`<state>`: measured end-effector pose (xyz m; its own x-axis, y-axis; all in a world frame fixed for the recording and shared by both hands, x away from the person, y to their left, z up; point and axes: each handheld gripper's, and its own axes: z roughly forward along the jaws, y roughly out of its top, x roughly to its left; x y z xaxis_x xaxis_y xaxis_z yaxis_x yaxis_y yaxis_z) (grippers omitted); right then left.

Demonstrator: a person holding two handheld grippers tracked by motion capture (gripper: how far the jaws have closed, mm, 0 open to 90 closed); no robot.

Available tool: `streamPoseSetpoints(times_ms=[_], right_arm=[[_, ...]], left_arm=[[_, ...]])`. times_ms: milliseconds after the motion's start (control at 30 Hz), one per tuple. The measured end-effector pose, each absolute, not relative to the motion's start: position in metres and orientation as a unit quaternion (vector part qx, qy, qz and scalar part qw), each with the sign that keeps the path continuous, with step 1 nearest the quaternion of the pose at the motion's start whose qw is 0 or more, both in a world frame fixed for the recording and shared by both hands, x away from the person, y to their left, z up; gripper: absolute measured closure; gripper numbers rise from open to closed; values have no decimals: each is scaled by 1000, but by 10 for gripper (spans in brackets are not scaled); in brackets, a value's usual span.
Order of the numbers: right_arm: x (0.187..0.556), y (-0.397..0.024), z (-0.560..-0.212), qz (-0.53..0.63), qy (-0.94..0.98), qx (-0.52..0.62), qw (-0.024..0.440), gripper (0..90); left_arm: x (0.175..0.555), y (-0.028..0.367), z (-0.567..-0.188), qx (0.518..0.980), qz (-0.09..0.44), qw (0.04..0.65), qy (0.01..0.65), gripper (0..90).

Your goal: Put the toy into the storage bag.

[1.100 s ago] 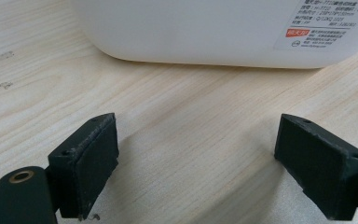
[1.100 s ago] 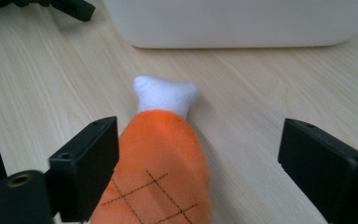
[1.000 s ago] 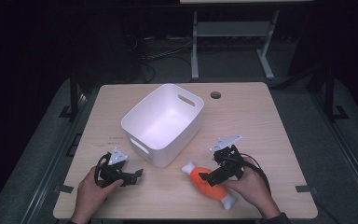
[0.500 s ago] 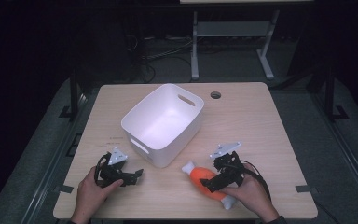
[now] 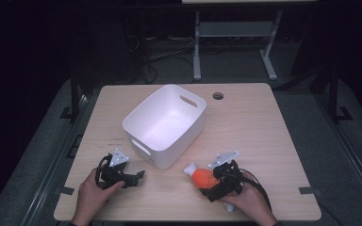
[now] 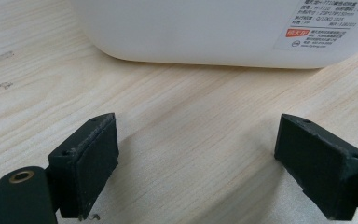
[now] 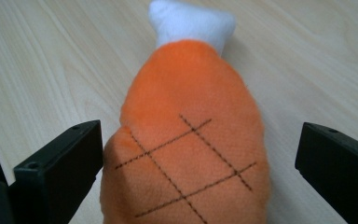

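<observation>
Item: orange plush drumstick [image 7: 186,140], lying on the bench near its front edge, just right of the white bin [image 5: 165,125]. Right gripper [image 5: 213,184]: jaws spread, straddling the toy, grasp pending; closing on it looks next. Left gripper [image 5: 134,177]: jaws spread, holding nothing, facing the bin wall.

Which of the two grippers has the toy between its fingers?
The right gripper: its open fingers straddle the orange plush drumstick. The left gripper is also open, but with bare table between its fingers, facing the white bin.
</observation>
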<state>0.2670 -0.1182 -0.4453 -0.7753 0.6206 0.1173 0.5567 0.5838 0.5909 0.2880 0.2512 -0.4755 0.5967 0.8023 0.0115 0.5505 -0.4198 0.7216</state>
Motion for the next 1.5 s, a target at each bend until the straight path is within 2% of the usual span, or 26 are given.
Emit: streamPoseSetpoints(times_ms=[433, 700, 900, 1100, 1500], right_arm=[[263, -116, -460, 304, 893, 328, 50, 9], [262, -118, -458, 312, 894, 317, 48, 128], [261, -120, -457, 312, 896, 312, 44, 175], [261, -122, -455, 310, 900, 304, 48, 260], [262, -130, -451, 313, 905, 287, 38, 267]], left_arm=[[288, 251, -475, 823, 181, 348, 411, 126], [288, 251, -476, 823, 181, 348, 411, 126], [288, 251, -475, 823, 181, 348, 411, 126], [288, 251, -475, 823, 181, 348, 411, 126], [288, 251, -475, 823, 181, 348, 411, 126]])
